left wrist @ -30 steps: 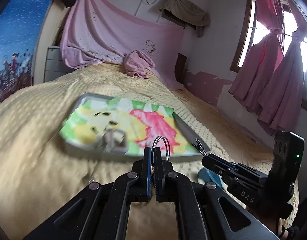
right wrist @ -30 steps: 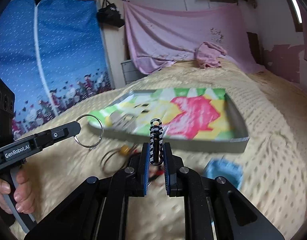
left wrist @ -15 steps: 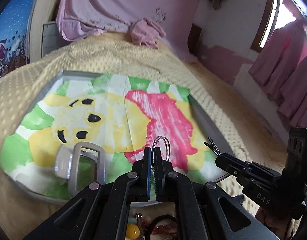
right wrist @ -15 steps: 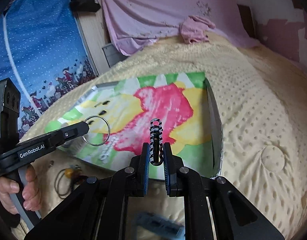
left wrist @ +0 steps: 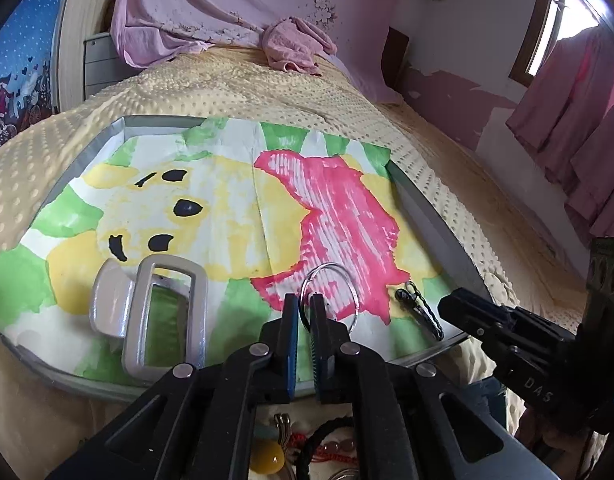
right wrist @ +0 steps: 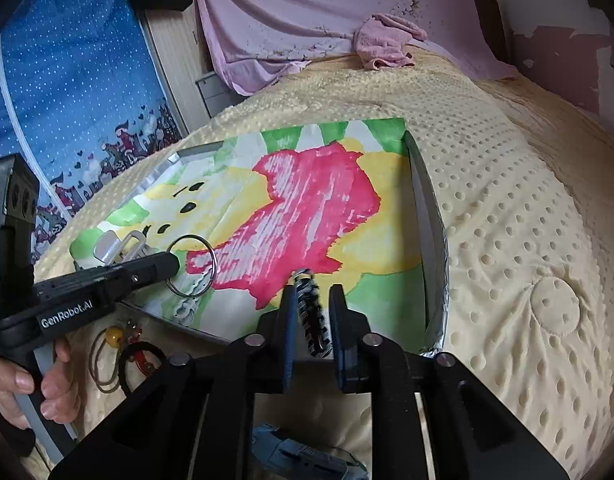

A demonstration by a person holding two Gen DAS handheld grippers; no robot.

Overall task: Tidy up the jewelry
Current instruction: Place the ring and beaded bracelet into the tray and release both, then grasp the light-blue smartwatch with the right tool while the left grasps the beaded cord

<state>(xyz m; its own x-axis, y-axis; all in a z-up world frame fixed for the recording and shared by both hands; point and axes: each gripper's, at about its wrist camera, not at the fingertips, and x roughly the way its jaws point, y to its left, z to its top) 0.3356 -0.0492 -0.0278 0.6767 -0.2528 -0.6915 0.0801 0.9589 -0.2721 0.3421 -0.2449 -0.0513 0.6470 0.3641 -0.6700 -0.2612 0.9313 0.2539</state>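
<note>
- Your left hand-held gripper (left wrist: 303,314) pinches a silver ring (left wrist: 330,294) by its near edge, so the loop stands up over the near part of the tray (left wrist: 431,220) where you can see it.
- Your right hand-held gripper (right wrist: 311,320) has its fingers spread a little wider than the braided black-and-white cord (right wrist: 313,316) lying between them; whether the pads grip it I cannot tell.
- In the left view the cord's clasp end (left wrist: 421,312) hangs off the right tool's tip, just above the tray's near right corner, likely so it drops inside the rim.
- The tray sits on the bed (right wrist: 507,200), lined with a painted paper (left wrist: 227,208) that makes small metal pieces easy to spot.
- A metal buckle (left wrist: 163,316) already lies on the tray's near left part, apart from both held pieces.
- More jewelry (right wrist: 119,348), among it a yellow bead and a dark cord loop, waits on the bed in front of the tray; those seem next in line.
</note>
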